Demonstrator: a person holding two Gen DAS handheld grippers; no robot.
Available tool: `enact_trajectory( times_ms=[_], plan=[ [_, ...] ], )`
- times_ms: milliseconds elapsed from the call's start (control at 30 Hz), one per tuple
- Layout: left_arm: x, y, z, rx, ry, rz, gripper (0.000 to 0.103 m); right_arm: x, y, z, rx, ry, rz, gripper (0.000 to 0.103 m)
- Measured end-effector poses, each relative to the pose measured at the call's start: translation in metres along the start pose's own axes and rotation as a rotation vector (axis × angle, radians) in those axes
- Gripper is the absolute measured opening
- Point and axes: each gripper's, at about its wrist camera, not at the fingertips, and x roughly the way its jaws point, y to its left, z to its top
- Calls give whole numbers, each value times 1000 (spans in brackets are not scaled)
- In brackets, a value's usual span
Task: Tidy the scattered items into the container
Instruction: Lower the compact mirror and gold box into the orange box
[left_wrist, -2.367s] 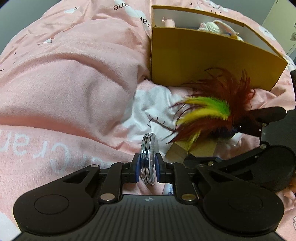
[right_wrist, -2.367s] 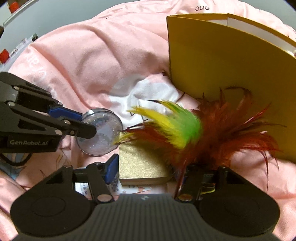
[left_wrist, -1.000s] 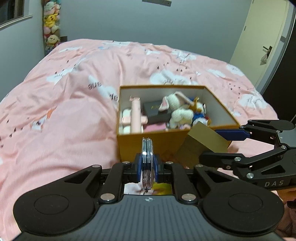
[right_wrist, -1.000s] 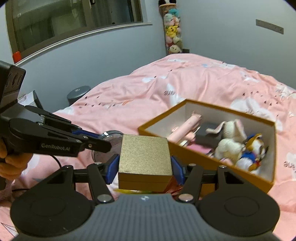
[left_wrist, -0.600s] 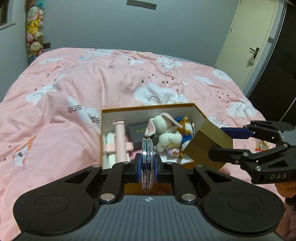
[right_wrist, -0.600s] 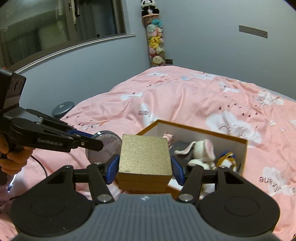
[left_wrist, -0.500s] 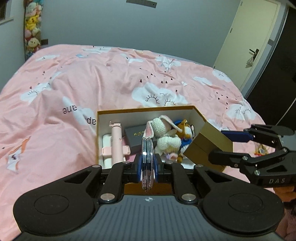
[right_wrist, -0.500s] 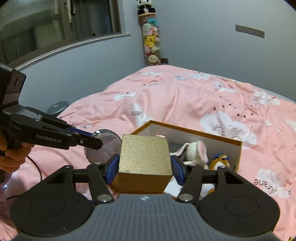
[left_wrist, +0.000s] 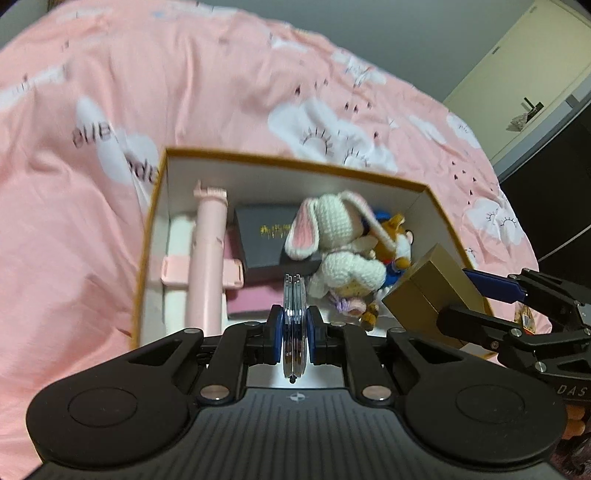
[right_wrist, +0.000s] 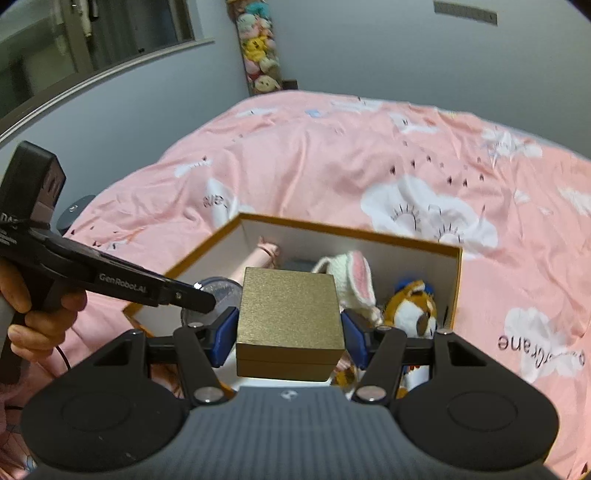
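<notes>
While both are hanging over the box (left_wrist: 441, 218), the left gripper (left_wrist: 294, 328) is pinching a thin, slippery round case (left_wrist: 294, 314) by its 2 flat faces, and the right gripper (right_wrist: 289, 330) is squeezing a hard, light gold box (right_wrist: 289, 308) by its sides.

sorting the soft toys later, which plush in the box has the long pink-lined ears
The white crocheted bunny, lying mid-box beside the black case. The other plush, the orange and white one near the right wall, shows no long ears.

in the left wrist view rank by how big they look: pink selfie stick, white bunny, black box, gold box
1. pink selfie stick, the longest
2. white crocheted bunny
3. black box and gold box look about alike; the black one is partly hidden by the bunny, and the gold one is held nearer the camera, so I leave them unranked.
</notes>
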Motion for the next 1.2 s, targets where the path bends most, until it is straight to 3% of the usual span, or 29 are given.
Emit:
enact_trajectory(
  times_ms=[300, 633, 833, 1000, 1200],
  plan=[
    [36, 8, -2, -71, 110, -34, 15, 25, -13, -5, 35, 53, 13, 62],
    [50, 13, -2, -103, 143, -50, 15, 35, -16, -8, 40, 79, 24, 62],
    [49, 8, 0, -44, 180, 5, 19, 40, -17, -10, 45, 94, 26, 62],
    [54, 13, 4, -44, 226, 117, 25, 42, -16, -11, 42, 100, 32, 62],
    [57, 15, 6, -60, 245, 122, 27, 43, -14, -11, 39, 105, 31, 63]
  ],
)
